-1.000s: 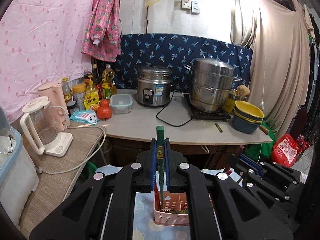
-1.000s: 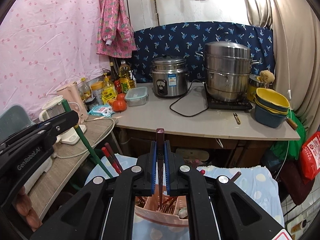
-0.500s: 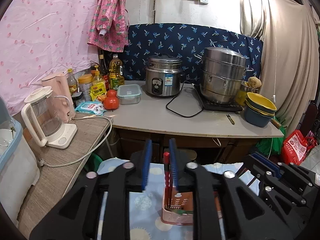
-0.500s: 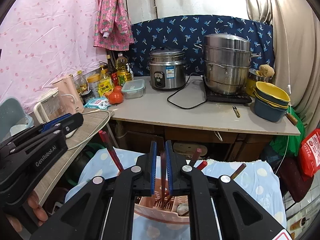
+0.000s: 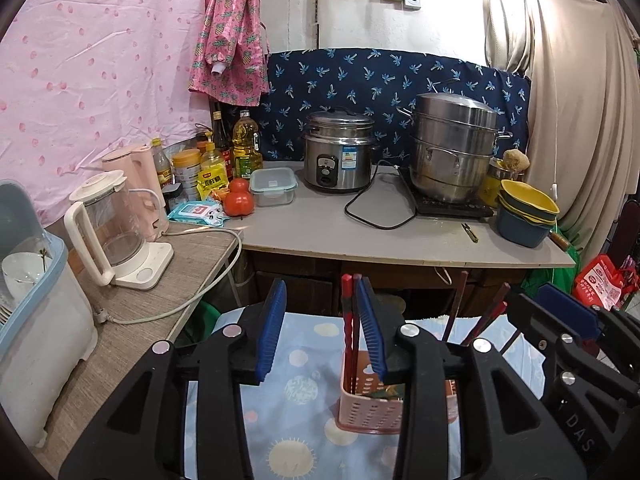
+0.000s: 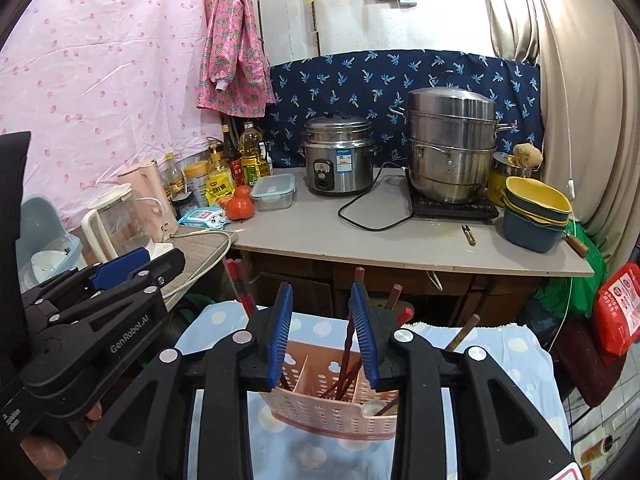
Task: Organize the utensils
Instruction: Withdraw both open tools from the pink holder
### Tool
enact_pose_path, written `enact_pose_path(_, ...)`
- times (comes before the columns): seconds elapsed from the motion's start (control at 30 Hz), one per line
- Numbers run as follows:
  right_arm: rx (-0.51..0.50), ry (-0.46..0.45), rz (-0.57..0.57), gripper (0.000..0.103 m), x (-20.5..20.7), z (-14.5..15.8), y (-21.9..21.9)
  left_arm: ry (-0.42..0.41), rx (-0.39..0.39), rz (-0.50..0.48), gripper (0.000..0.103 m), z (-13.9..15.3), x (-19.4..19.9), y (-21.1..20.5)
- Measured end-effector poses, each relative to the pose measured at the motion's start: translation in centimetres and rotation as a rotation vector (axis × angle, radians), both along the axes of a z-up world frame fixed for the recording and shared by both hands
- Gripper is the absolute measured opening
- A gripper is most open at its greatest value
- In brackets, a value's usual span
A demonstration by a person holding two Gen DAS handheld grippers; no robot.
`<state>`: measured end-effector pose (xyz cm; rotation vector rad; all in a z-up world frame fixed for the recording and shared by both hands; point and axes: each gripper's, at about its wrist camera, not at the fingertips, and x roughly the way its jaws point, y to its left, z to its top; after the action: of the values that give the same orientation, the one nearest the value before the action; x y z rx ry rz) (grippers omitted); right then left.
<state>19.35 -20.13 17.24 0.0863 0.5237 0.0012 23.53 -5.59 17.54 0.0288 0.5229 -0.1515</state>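
Note:
A pink slotted utensil basket (image 5: 372, 404) (image 6: 328, 404) stands on a blue dotted cloth (image 5: 296, 384). Several red and dark chopsticks stand in it. My left gripper (image 5: 320, 332) hangs just above the basket's left end and its jaws are opening. A red chopstick pair (image 5: 347, 320) stands loose beside its right pad, not pinched. My right gripper (image 6: 321, 332) is over the basket's middle, its jaws also opening. A dark red chopstick (image 6: 352, 320) leans by its right pad, not pressed. Each gripper shows in the other's view: the left gripper (image 6: 100, 312) and the right gripper (image 5: 568, 320).
Behind is a grey counter (image 5: 400, 240) with a rice cooker (image 5: 340, 156), a steel steamer pot (image 5: 456, 148), stacked bowls (image 5: 524, 216), tomatoes (image 5: 239, 202) and bottles. A glass kettle (image 5: 108, 232) and its cord sit on the left side table. A dish drainer (image 5: 24, 280) stands at far left.
Both grippers went from shut on upright sticks to open. The green stick in the left one has dropped out of sight. The dark one from the right now stands free in the basket.

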Motion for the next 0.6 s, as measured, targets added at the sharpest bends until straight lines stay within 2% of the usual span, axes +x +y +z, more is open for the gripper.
enact_pose_path(0.1,-0.007,-0.005,-0.002,0.034,-1.1,0.1,0.3,0.005,0.002,-0.001,0.036,-0.1,-1.0,0.1)
enact_pose_path(0.2,-0.021,-0.011,-0.015,0.037,-2.5,0.0,0.4,0.006,0.008,0.004,0.047,-0.4,-2.0,0.4)
enact_pose_path(0.47,0.001,0.043,-0.037,0.041,-5.0,-2.1,-0.1,0.034,0.014,0.004,0.047,-1.6,-4.4,1.0)
enact_pose_path(0.6,0.004,0.079,-0.048,0.042,-5.9,-3.7,-0.1,0.051,0.026,0.006,0.052,-2.7,-5.4,1.1)
